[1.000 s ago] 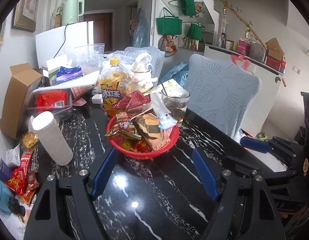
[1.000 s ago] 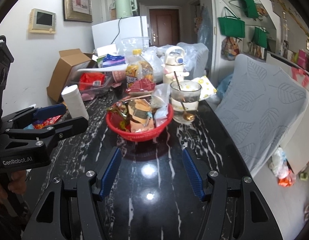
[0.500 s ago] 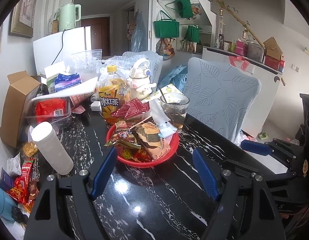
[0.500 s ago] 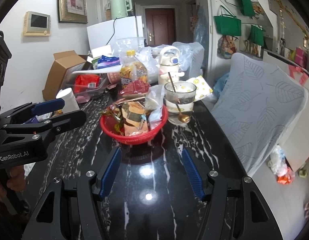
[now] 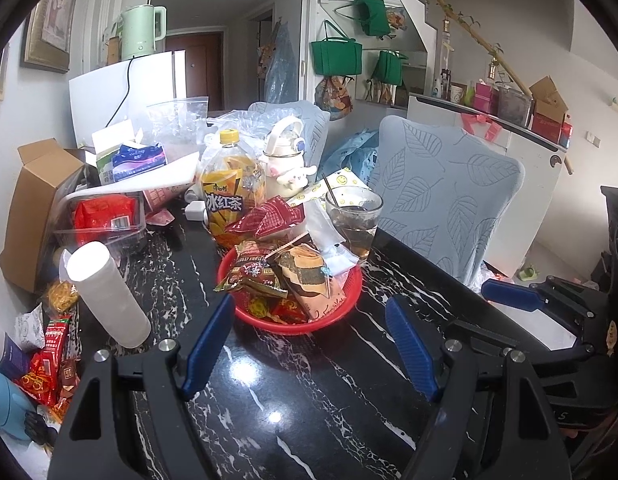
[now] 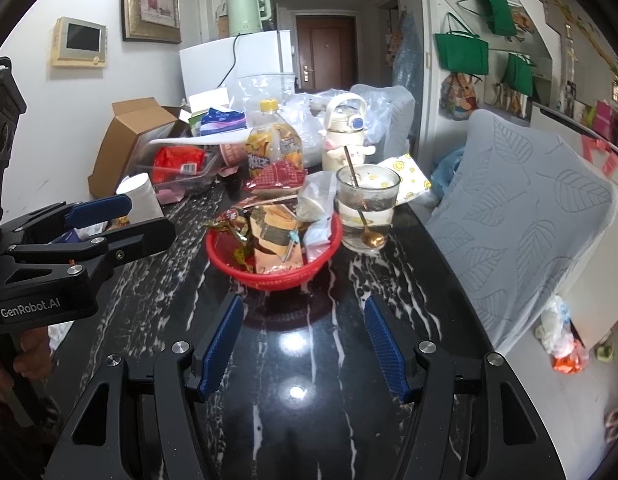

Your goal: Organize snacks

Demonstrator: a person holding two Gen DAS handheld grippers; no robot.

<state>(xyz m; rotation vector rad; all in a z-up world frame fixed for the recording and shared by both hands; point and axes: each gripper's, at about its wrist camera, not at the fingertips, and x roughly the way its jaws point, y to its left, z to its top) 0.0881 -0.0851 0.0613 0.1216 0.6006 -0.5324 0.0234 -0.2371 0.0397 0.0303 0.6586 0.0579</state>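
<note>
Both grippers hung over the bare near end of the black marble table (image 5: 309, 420), angled down toward the red basket (image 5: 341, 304), neither touching anything. Left gripper (image 5: 309, 340) had its jaws spread wide with nothing between them; right gripper (image 6: 303, 344) was spread a bit narrower, also empty. Basket sat mid-table, just ahead of both, already heaped with snack packets (image 5: 305, 276), probably the collection point, which would explain both tools being aimed at it. Loose snack packets (image 5: 49, 356) lay along the left edge of the table beside a white paper roll (image 5: 109, 292), well apart from the basket, so my read is sorting wasn't finished. A glass with a spoon (image 6: 367, 208) stood just beside the basket's right rim and an iced-tea bottle (image 5: 231, 196) right behind it: tight clearance, so any reach into the basket from the right risked knocking the glass.
</note>
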